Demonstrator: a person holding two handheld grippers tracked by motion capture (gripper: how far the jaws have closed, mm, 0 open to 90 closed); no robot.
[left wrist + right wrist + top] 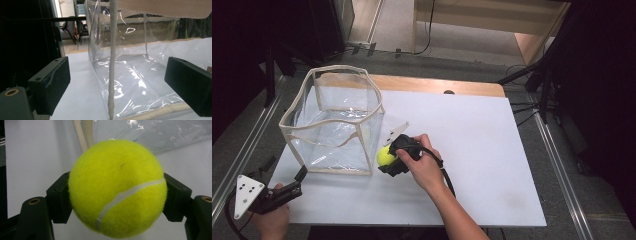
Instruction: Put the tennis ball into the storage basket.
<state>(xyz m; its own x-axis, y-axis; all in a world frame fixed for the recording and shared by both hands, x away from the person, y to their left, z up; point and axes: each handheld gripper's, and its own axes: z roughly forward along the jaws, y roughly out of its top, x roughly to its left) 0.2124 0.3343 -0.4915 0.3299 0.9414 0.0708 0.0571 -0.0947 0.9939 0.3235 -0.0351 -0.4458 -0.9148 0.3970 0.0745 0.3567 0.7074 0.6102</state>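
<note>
White board (472,150) on wooden table (437,84)

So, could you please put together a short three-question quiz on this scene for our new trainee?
1. True or false: the right gripper is shut on the tennis ball.
2. Where is the ball relative to the clear bag? A) inside it B) outside, beside its near right corner C) on its rim
3. How do the left gripper's jaws stand?

Key: 1 true. 2 B. 3 Open, either side of the bag's corner seam, not touching it.
</note>
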